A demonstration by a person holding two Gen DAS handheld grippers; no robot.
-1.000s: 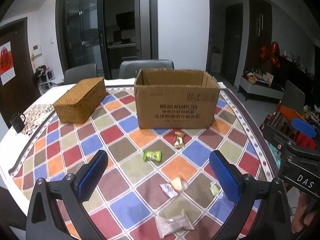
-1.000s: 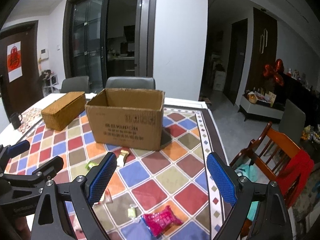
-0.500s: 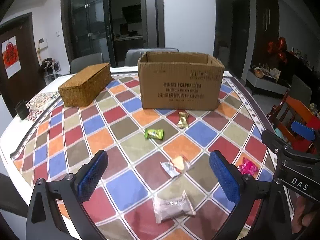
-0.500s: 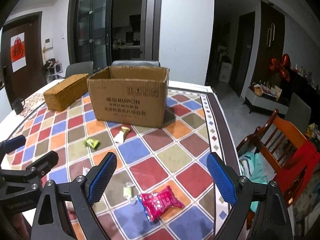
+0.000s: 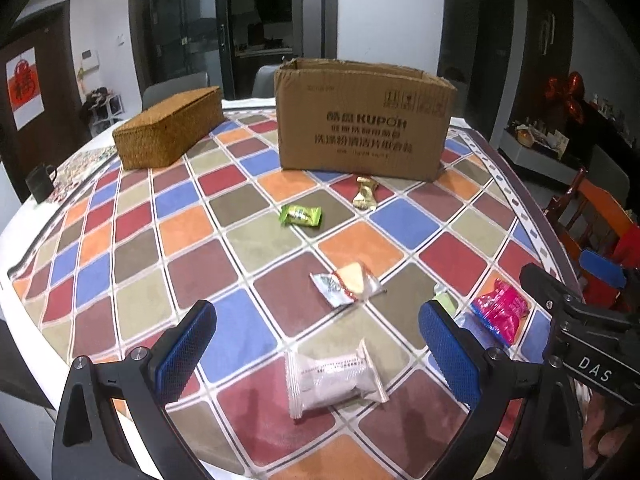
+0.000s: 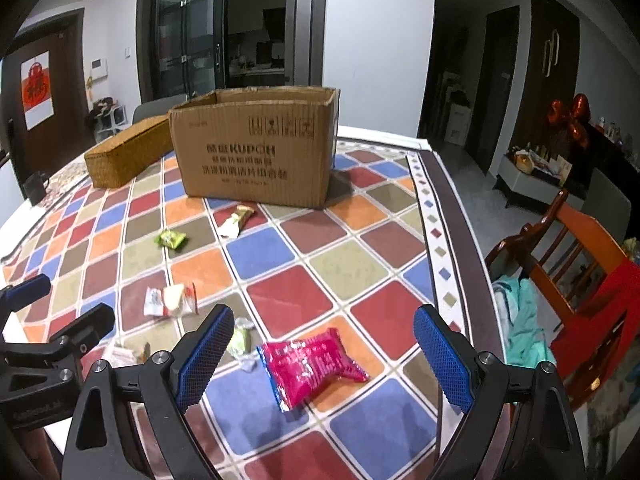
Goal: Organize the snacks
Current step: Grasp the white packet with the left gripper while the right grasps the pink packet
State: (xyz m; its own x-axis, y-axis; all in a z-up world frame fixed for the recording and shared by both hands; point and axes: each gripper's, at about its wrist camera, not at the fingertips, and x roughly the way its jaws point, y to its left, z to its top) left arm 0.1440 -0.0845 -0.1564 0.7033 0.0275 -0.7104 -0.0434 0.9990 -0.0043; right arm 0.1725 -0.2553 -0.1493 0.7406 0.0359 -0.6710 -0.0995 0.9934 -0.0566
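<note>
The left gripper [image 5: 318,356] stands wide open with nothing between its blue pads, and it has come down toward the table over the last second, so the clear packet [image 5: 334,380] that sat at the bottom edge of its view now lies right in front of the jaws, between the two fingers' line. The right gripper [image 6: 324,354] is likewise spread wide and empty; it too has sunk, and the pink packet [image 6: 314,366] now lies just ahead of its jaws, closer to the left finger than the right.

Neither packet is touched yet. Just beside the pink one lies a small pale green sweet [image 6: 242,340], partly hidden behind the right gripper's left finger. Farther out on the checked tablecloth [image 5: 240,248] are a torn wrapper with a pale wedge inside [image 5: 348,286], a green packet [image 5: 301,216] and a gold wrapper [image 5: 366,192]. Behind these stands the open cardboard box [image 5: 360,132], with the gold wrapper just beside its front wall, and to its left a woven basket [image 5: 168,134].

All the snacks still lie loose on the table, so the sorting seems barely begun. The lowering of both hands suggests a pickup on each side: clear packet left, pink packet right, and the box looks like the likely place for them.
</note>
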